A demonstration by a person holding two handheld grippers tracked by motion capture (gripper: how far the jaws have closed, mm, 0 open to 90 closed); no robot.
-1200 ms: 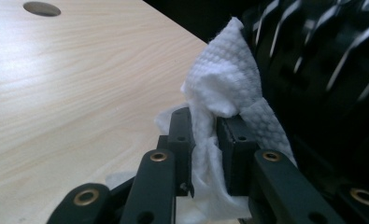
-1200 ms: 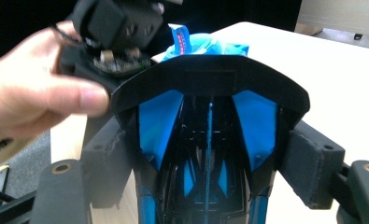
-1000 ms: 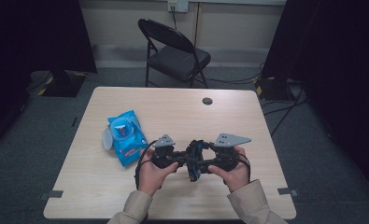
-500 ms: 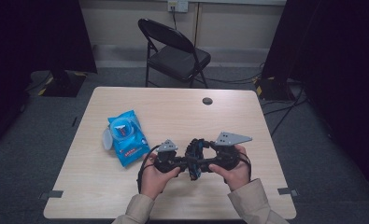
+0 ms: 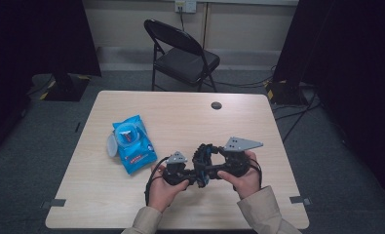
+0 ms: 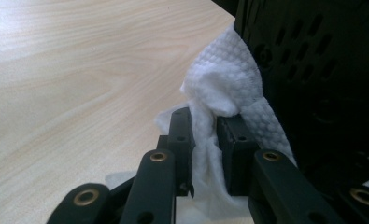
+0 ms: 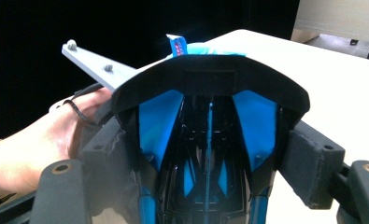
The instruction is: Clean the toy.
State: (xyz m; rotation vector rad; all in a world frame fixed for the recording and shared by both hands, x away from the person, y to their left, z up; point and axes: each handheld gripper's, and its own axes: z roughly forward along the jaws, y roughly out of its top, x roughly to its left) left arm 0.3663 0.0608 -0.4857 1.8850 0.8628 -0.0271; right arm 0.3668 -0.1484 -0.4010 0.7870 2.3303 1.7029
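Observation:
A glossy black object with blue panels (image 5: 203, 155) is held just above the table's (image 5: 180, 112) front middle, between my two grippers. My right gripper (image 7: 212, 161) is shut on it, a pad on each of its sides. In the left gripper view, my left gripper (image 6: 204, 126) is shut on a crumpled white wipe (image 6: 219, 84). The wipe rests against the black object's perforated side (image 6: 322, 70). Seen from above, the left gripper (image 5: 192, 175) comes at the object from the left and the right gripper (image 5: 210, 163) from the right.
A blue pack of wipes (image 5: 131, 144) lies on the table's left part with its white lid (image 5: 112, 145) flipped open. A round cable hole (image 5: 216, 105) sits near the far edge. A black folding chair (image 5: 180, 53) stands behind the table.
The left hand and its gripper have sunk a little toward the table, with the wipe still in the jaws. The right hand has kept still.

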